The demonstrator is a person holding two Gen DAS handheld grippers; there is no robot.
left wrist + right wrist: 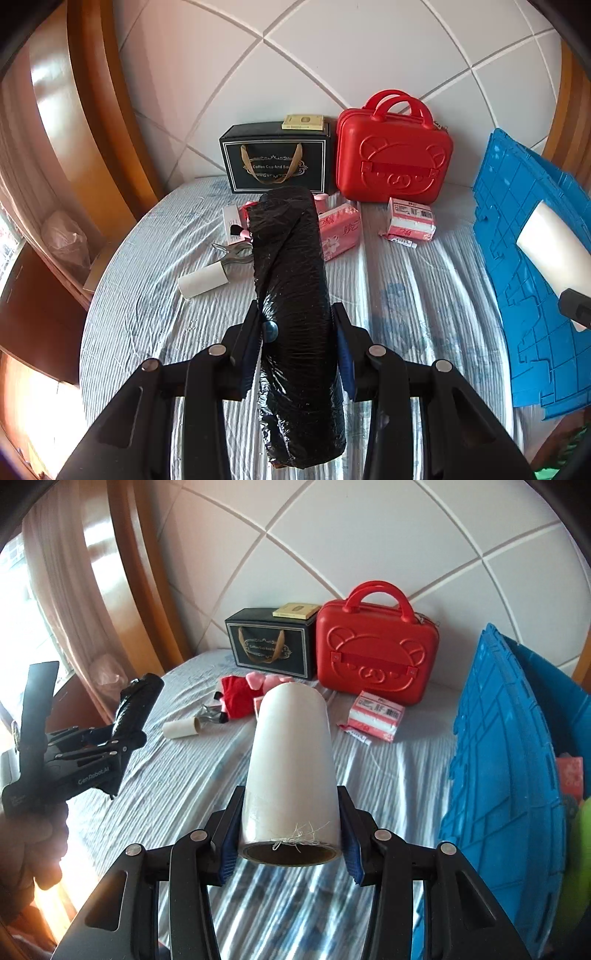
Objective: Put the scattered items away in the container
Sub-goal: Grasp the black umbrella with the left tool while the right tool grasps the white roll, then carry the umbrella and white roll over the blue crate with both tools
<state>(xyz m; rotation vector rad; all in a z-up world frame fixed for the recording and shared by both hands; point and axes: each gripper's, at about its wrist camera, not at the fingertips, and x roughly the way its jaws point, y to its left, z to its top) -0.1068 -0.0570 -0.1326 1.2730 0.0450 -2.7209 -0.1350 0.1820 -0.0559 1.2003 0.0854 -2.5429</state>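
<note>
Left tool (297,332) clamps a black plastic-bag roll (295,295), right tool (290,825) clamps a white film roll (291,760); both are lifted above the bed (406,295), blue crate (498,760) on the right. Risk: slick rolls stick far past the pads, so tilting could slide them out, or they clip the crate's raised lid. Small cardboard tube (183,729), tissue packs (410,221) and a red plush toy (236,696) are still scattered on the bed.

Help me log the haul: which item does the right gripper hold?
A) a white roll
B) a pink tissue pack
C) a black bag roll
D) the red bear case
A: the right gripper has its fingers clamped on the white roll, lifted above the bed.
</note>
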